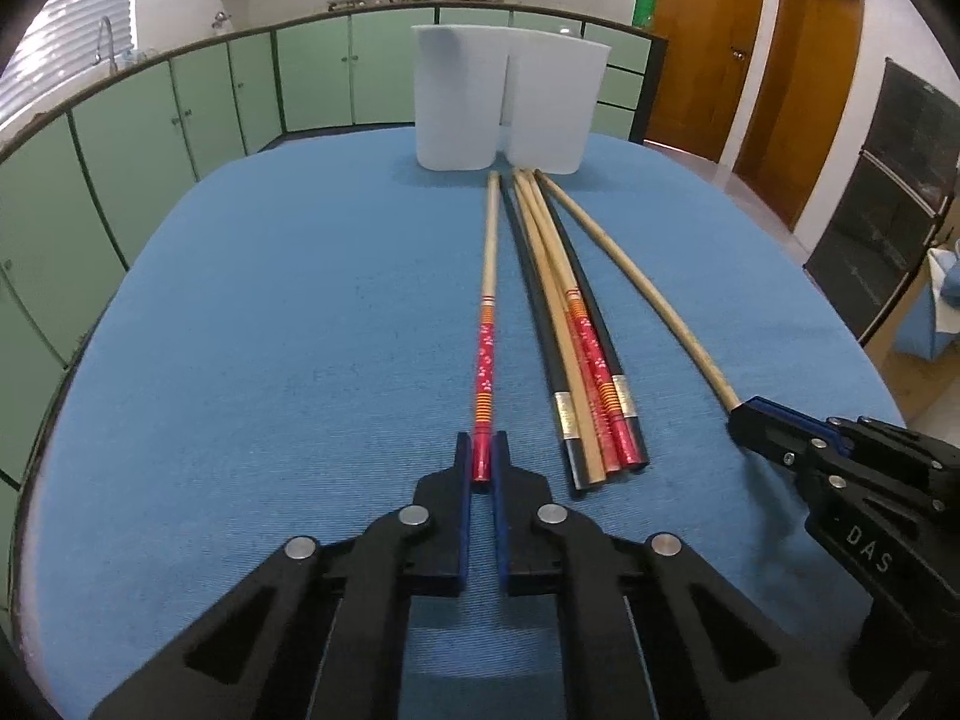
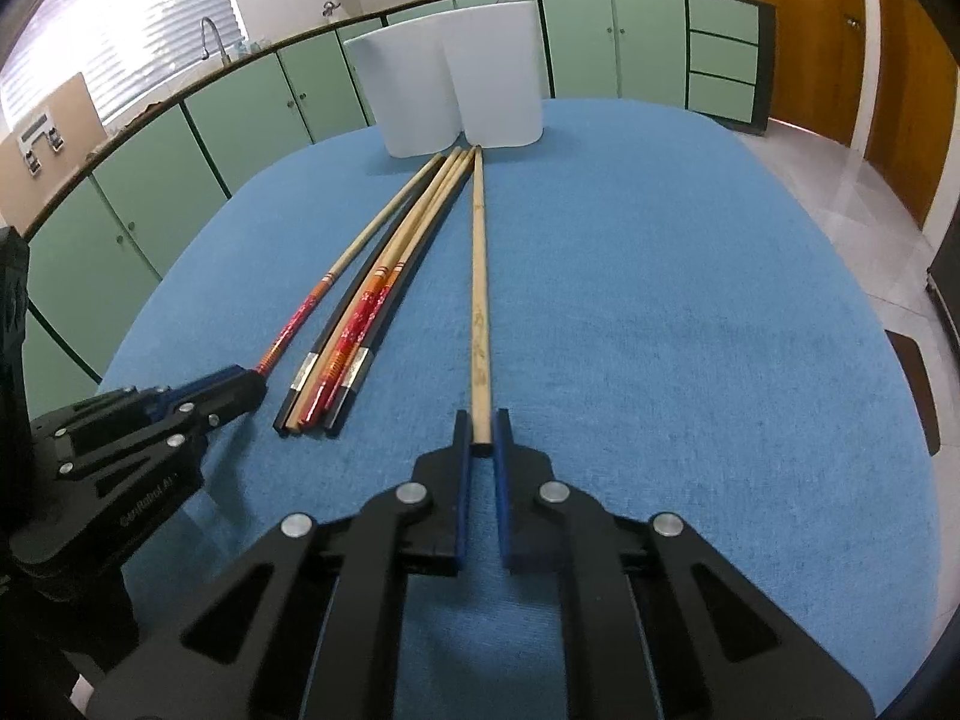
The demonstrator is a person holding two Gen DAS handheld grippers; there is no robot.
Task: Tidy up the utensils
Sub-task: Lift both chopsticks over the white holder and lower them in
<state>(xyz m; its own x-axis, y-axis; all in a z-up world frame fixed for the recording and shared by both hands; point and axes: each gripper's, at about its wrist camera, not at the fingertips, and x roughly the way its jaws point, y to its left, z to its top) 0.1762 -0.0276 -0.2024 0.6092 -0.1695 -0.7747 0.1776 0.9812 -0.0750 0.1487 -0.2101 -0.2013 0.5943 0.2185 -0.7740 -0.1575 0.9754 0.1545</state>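
My left gripper point(image 1: 482, 450) is shut on the end of a red-patterned chopstick point(image 1: 487, 324) lying on the blue tablecloth; it also shows in the right wrist view point(image 2: 240, 387). My right gripper point(image 2: 482, 429) is shut on the end of a plain wooden chopstick point(image 2: 479, 276); it also shows in the left wrist view point(image 1: 741, 417). Between them lies a bundle of black, wooden and red chopsticks point(image 1: 585, 360), also seen from the right wrist point(image 2: 360, 324). A white two-compartment holder point(image 1: 507, 99) stands just beyond the chopstick tips, also in the right wrist view point(image 2: 459, 81).
The blue-covered table point(image 1: 270, 330) is wide, with a rounded edge. Green kitchen cabinets point(image 1: 180, 114) run along the far side. Wooden doors point(image 1: 750, 54) stand at the right. A dark chair back point(image 2: 915, 384) sits at the table's right edge.
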